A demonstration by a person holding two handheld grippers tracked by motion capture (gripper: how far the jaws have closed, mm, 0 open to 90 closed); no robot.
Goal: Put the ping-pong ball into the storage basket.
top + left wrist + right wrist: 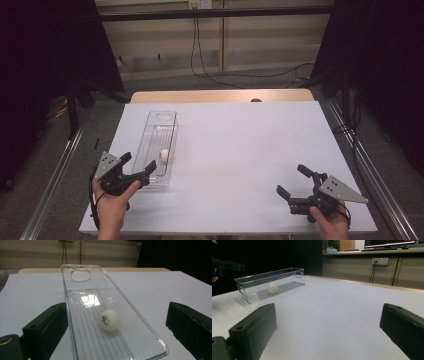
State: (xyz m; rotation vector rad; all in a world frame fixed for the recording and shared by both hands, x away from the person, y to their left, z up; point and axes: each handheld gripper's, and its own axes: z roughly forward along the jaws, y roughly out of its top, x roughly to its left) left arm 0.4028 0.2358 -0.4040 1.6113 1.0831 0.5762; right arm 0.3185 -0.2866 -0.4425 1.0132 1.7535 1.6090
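A long clear plastic tray point(151, 131) lies lengthwise on the left part of the white table. A white ping-pong ball point(163, 154) rests inside it near the close end, with printed lettering on the ball point(109, 319). My left gripper point(137, 168) is open at the tray's near end, hovering above the tray point(75, 322) with one jaw on each side of it and nothing held. My right gripper point(294, 181) is open at the front right, well apart from the tray point(244, 281) and the ball point(272, 287).
The white table surface point(240, 150) spans the wide space between the two grippers. A wooden strip point(220, 95) runs along the far edge. Black curtains stand at both sides, and cables hang down the back wall.
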